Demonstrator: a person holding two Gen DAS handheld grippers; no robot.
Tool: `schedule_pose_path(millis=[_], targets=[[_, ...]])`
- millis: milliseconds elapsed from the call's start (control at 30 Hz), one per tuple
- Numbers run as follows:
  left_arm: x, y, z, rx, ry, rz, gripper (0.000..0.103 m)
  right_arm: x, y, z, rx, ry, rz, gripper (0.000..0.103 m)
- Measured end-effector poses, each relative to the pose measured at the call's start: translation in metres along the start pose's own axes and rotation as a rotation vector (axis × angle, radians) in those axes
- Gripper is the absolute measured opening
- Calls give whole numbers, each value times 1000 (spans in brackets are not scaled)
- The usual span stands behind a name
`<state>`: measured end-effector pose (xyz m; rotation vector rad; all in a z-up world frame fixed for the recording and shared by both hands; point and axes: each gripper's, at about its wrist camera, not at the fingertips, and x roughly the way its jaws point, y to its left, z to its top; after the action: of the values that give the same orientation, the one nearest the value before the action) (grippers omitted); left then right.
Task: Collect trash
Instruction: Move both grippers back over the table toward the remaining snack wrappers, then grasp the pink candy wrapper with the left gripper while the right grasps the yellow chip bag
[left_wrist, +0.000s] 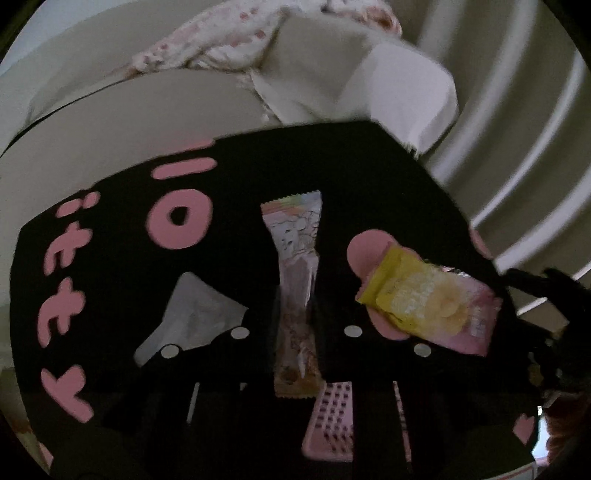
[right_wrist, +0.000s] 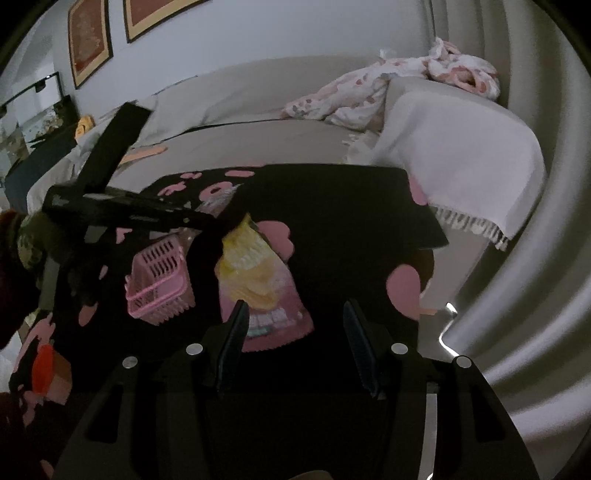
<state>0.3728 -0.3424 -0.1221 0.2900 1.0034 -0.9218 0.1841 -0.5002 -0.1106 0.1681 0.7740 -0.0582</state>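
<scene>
A long pink-and-white snack wrapper (left_wrist: 295, 258) lies on a black blanket with pink shapes (left_wrist: 110, 206). My left gripper (left_wrist: 297, 291) is shut on its pinched middle; the dark fingers are hard to make out against the blanket. A yellow-and-pink snack packet (left_wrist: 424, 302) lies to its right and a white wrapper (left_wrist: 192, 314) to its left. In the right wrist view my right gripper (right_wrist: 294, 306) stands open just short of the yellow-and-pink packet (right_wrist: 258, 288), nothing between its fingers. The left gripper (right_wrist: 221, 223) reaches in from the left there.
A pink slatted basket (right_wrist: 159, 284) sits on the blanket under the left gripper, also showing as the basket (left_wrist: 328, 424) low in the left wrist view. Behind lie a beige sofa (right_wrist: 258, 140), a white fringed throw (right_wrist: 461, 158) and a floral cloth (right_wrist: 369, 92).
</scene>
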Motion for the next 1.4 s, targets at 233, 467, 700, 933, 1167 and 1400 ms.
schedule_pose_path(millis=[233, 467, 700, 933, 1167, 1400], targets=[[-73, 12, -29, -97, -121, -76, 16, 37, 6, 27, 15, 64, 89, 58], [-119, 24, -82, -188, -152, -33, 16, 68, 14, 30, 63, 167, 132, 59], [-130, 53, -140, -315, -143, 52, 16, 69, 31, 25, -21, 204, 96, 69], [-132, 73, -175, -415, -145, 73, 18, 79, 41, 32, -146, 237, -10, 69], [-139, 80, -194, -454, -147, 89, 18, 76, 52, 33, -219, 239, -23, 32], [-162, 75, -201, -445, -199, 102, 18, 31, 58, 38, -208, 172, -26, 26]])
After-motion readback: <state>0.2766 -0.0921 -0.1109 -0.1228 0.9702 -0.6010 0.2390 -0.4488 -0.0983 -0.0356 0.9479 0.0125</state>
